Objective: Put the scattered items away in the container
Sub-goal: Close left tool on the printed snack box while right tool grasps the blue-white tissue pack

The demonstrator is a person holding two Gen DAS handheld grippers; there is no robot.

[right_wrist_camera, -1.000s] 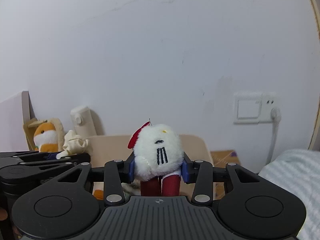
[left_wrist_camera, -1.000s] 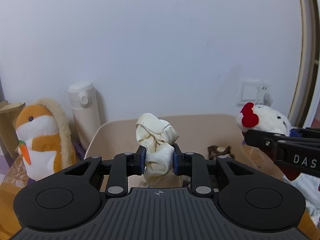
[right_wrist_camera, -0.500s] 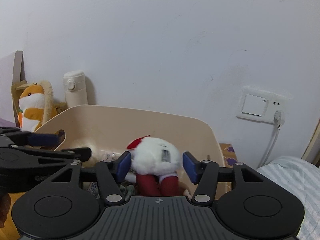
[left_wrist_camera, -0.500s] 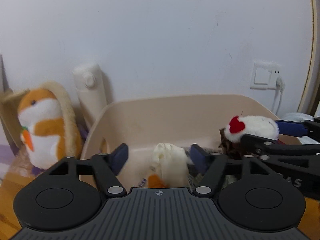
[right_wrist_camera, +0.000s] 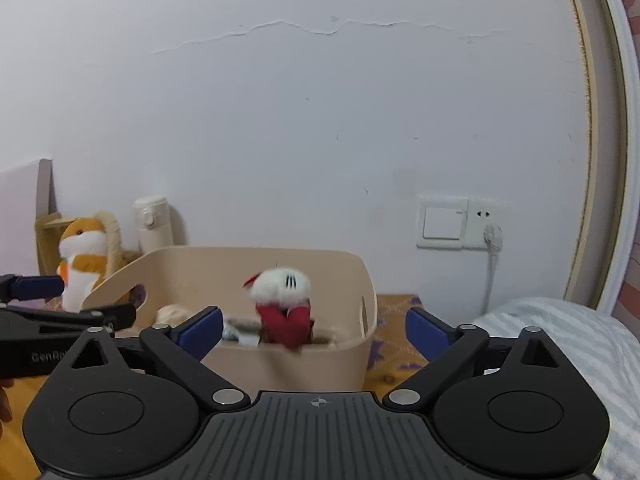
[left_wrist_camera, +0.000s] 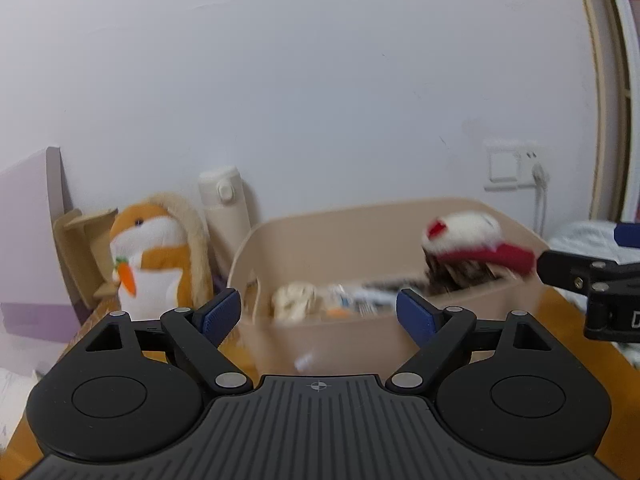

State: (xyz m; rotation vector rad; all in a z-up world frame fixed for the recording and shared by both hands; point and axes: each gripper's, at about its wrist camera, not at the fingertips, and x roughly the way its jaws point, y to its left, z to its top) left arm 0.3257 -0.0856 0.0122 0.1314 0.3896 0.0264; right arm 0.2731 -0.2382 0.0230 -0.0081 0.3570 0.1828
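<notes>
Left claw (left_wrist_camera: 319, 312) spread wide, nothing in it; right claw (right_wrist_camera: 314, 326) just as wide and empty too. Straight ahead sits the beige bin (right_wrist_camera: 304, 360), with the cream cloth bundle (left_wrist_camera: 295, 300) down inside and the white-and-red plush (right_wrist_camera: 282, 298) perched on the pile, blurred. Best play, I'd say: draw both claws clear of the rim, then scan the worktop (left_wrist_camera: 560, 312) for strays.
</notes>
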